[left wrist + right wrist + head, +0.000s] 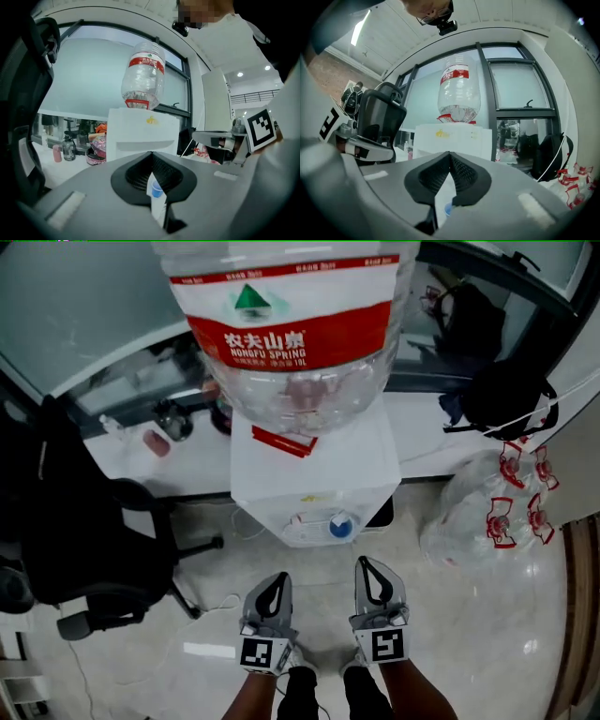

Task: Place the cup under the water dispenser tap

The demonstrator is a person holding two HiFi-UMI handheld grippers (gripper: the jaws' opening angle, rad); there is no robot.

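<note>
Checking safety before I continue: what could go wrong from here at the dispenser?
No cup shows in any view; left gripper and right gripper are shut and empty, so nothing can go under the tap. The floor cable by the chair could snag a foot.

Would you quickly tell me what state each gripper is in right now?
Left gripper: closed, holding nothing.
Right gripper: closed, holding nothing.
</note>
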